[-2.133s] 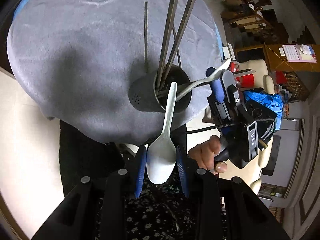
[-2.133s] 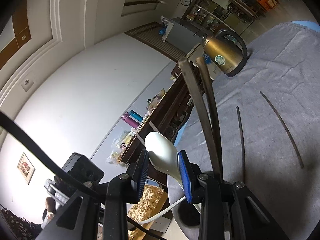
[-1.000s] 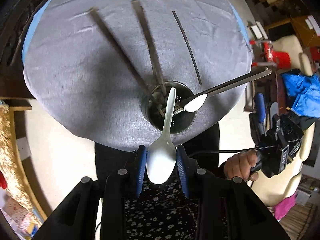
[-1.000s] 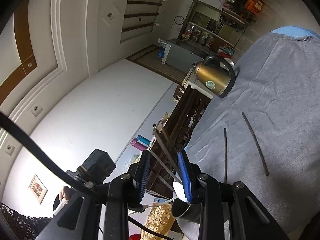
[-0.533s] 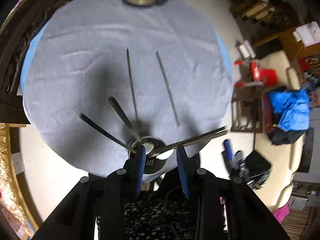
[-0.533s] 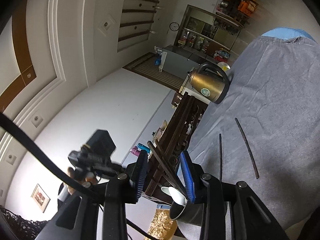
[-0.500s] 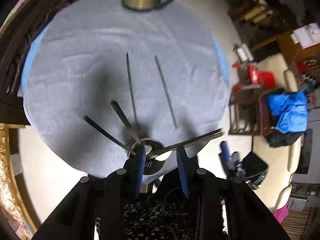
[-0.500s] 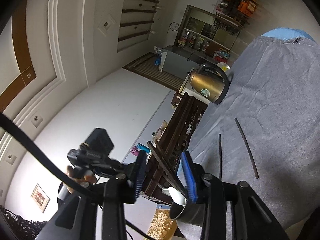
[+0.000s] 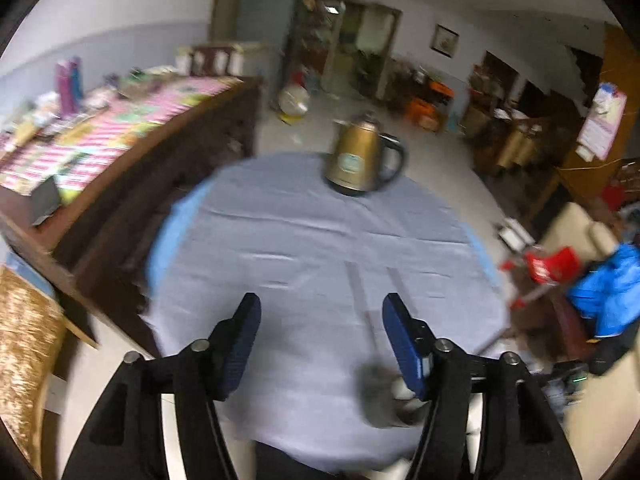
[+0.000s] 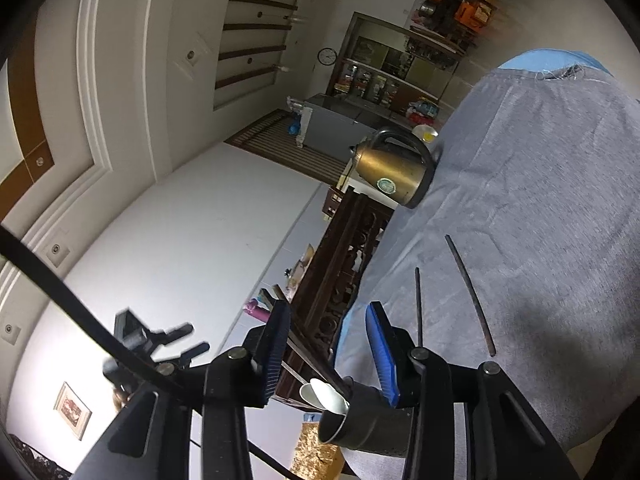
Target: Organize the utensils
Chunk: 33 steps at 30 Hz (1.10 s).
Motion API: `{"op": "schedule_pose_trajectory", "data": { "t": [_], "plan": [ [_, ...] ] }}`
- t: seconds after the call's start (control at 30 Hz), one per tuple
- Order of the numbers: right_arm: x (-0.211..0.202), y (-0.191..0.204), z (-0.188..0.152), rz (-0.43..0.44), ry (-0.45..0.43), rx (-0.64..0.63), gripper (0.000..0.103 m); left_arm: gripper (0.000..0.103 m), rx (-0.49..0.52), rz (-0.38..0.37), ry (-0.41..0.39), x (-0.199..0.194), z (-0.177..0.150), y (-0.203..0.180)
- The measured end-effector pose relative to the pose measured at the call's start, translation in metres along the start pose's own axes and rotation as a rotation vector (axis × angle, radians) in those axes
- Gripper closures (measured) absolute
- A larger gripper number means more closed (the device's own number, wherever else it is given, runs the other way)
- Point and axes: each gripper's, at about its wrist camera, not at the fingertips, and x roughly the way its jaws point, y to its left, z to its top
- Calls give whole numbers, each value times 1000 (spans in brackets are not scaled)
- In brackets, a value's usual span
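While both the left gripper (image 9: 322, 330) and right gripper (image 10: 328, 354) gape wide with nothing held, white spoons (image 10: 322, 396) sit in the dark utensil cup (image 10: 366, 426).

The left gripper (image 9: 320, 330) hangs above the table's near edge, its blue-padded jaws spread wide and holding nothing. The right gripper (image 10: 328, 346) is tilted sideways at that edge, jaws likewise parted and bare.
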Motion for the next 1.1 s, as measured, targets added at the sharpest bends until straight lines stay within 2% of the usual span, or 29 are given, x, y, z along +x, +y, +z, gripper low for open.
{"op": "schedule_pose_trajectory", "data": {
  "t": [0.07, 0.17, 0.37, 0.77, 1.1],
  "plan": [
    [1, 2, -1, -13, 1, -4, 60, 35, -1, 54, -9, 11, -19, 17],
    [4, 1, -3, -37, 7, 3, 60, 35, -3, 121, 21, 37, -45, 35],
    [11, 1, -7, -88, 25, 0, 60, 35, 44, 240, 24, 65, -81, 48],
    [20, 10, -12, -150, 54, -22, 56, 34, 131, 337, -32, 66, -96, 33],
    [30, 8, -18, -193, 90, -26, 56, 33, 106, 361, -7, 74, -97, 48]
  ]
}}
